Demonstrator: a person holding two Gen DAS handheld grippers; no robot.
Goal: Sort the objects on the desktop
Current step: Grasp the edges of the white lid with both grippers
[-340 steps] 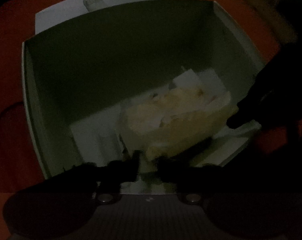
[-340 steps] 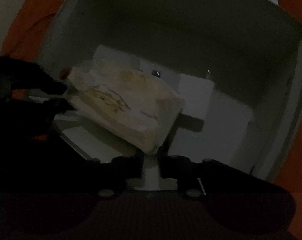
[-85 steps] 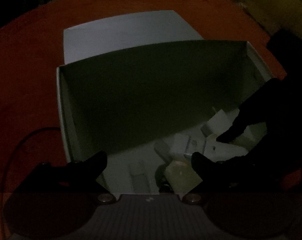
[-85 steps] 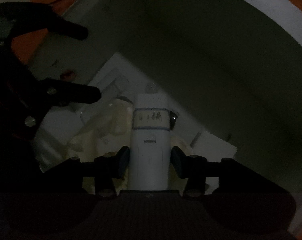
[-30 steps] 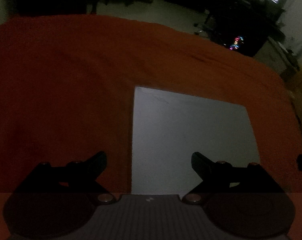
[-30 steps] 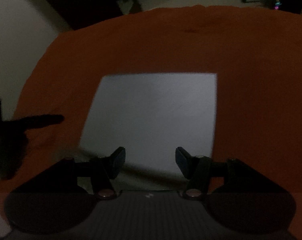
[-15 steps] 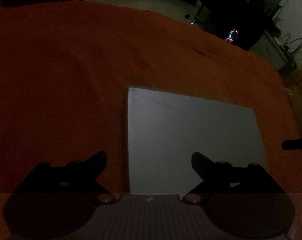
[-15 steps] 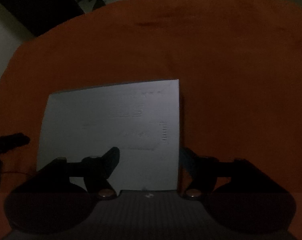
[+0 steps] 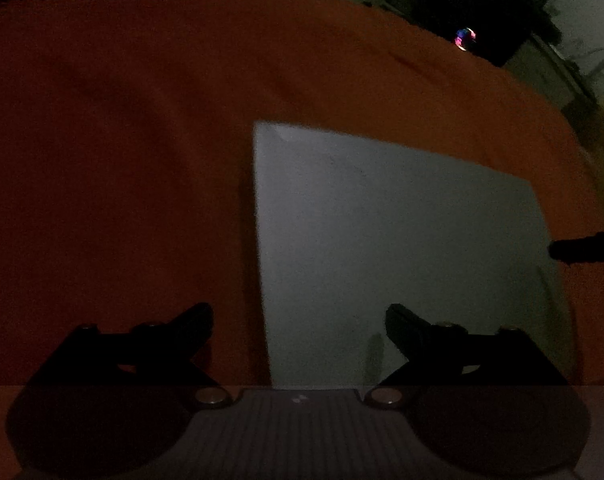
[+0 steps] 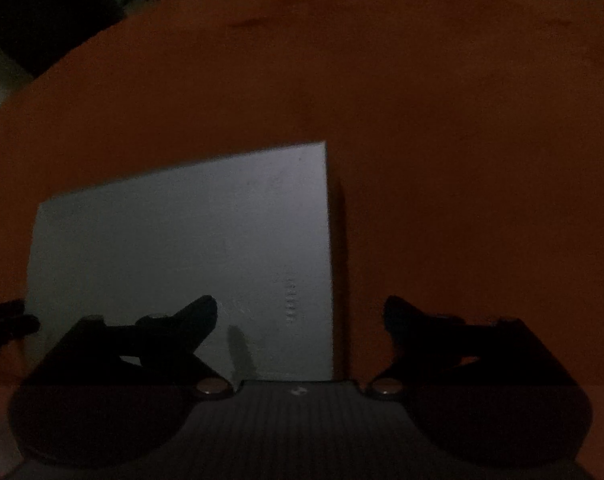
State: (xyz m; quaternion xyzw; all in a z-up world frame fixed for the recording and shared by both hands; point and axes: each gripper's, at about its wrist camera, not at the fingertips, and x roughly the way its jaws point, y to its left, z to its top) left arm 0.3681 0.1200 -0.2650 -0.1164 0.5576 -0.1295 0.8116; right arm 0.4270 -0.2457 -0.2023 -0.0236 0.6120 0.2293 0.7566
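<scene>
Lid [image 9: 382, 248] flat on desk [image 9: 121, 140]: left gripper [image 9: 297, 320] straddles its left edge, right gripper [image 10: 299, 312] its right edge; both just opened wide, empty

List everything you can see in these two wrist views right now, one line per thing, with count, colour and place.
flat grey-white rectangular lid: one, pale grey, lying flat on the cloth, below both grippers.
orange-red cloth: one, covers the whole table surface.
small glowing multicoloured light: one, pink and blue, in the dark room beyond the cloth.
left gripper: one, black, open, empty, over the lid's left edge.
right gripper: one, black, jaws just opening, empty, over the lid's right edge.
</scene>
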